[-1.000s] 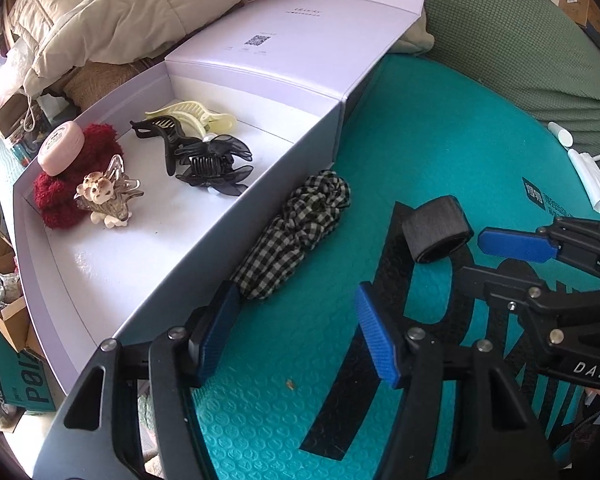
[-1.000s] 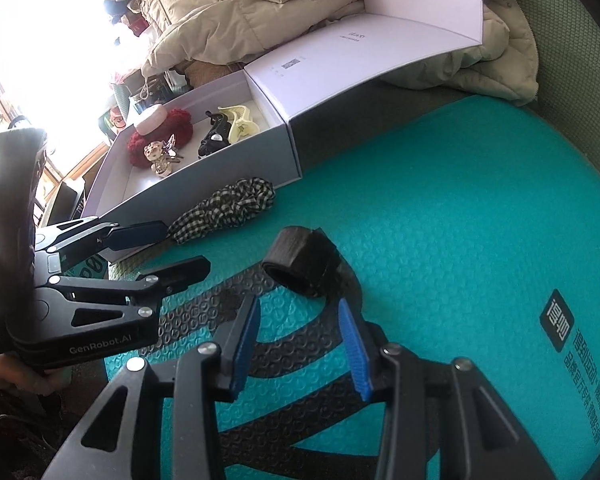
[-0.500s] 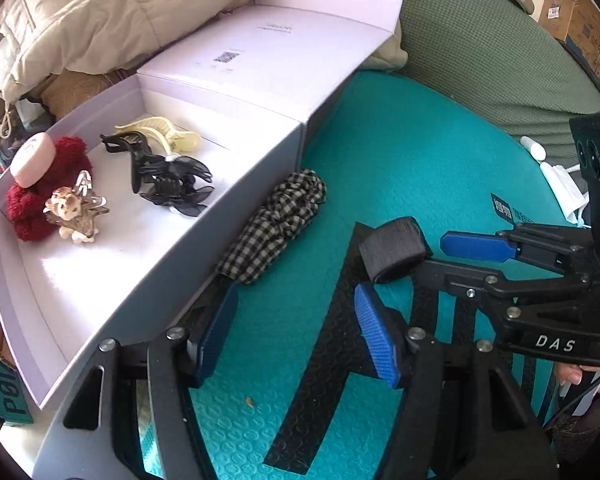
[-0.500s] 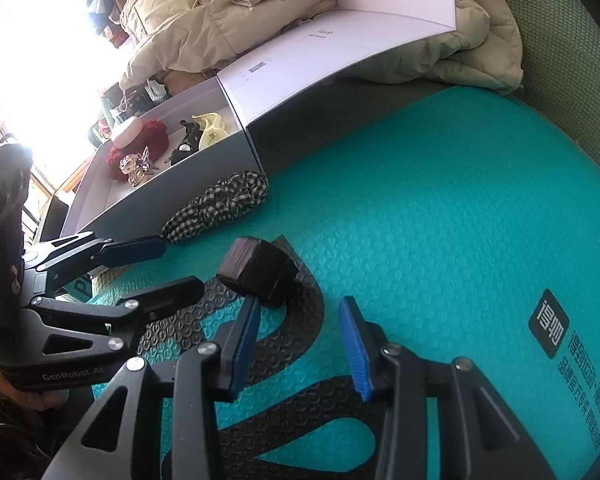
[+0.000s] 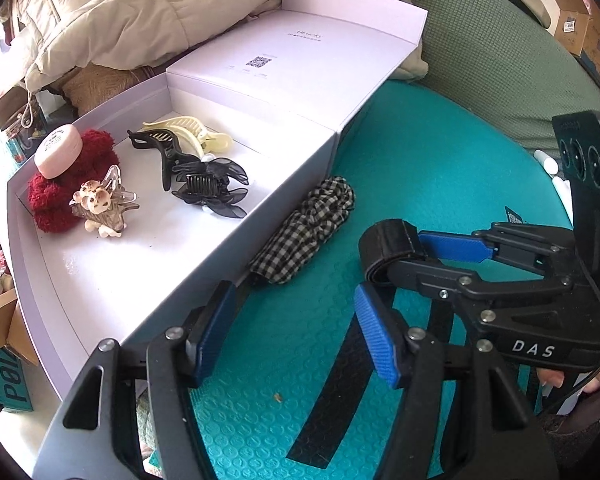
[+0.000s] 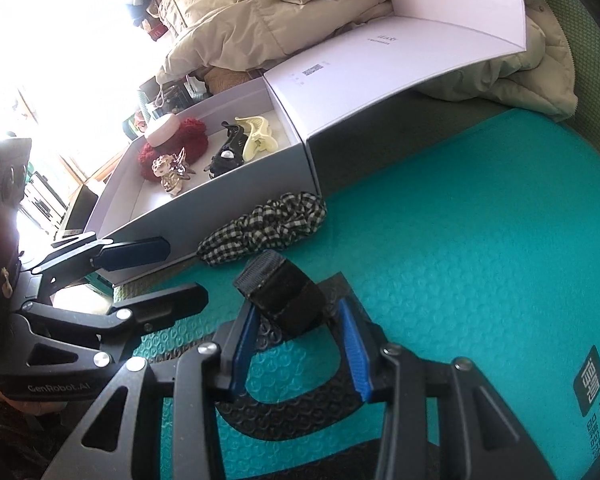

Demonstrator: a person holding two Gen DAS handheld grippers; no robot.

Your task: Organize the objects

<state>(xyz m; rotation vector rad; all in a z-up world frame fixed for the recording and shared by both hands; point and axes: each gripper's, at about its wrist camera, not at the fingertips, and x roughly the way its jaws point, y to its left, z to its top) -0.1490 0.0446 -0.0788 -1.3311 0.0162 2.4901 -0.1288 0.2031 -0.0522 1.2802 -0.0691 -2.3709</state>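
Teal mat (image 5: 412,168) — white box (image 5: 300,168), checked scrunchie (image 5: 308,228) directly on it.

Setting: lived-in home room. Evidence: beige padded jackets (image 5: 140,12) heaped behind a white gift box (image 5: 100,272) of hair clips, teal foam mat (image 6: 480,240), cardboard boxes (image 5: 580,16), bright window (image 6: 40,60).

scrunchie (image 5: 306,232) just beside box (image 5: 236,240) wall

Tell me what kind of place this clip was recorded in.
Probably a lived-in home room, not a lab: a teal foam mat on a green couch, a beige padded jacket heaped behind, and a white box of hair accessories.
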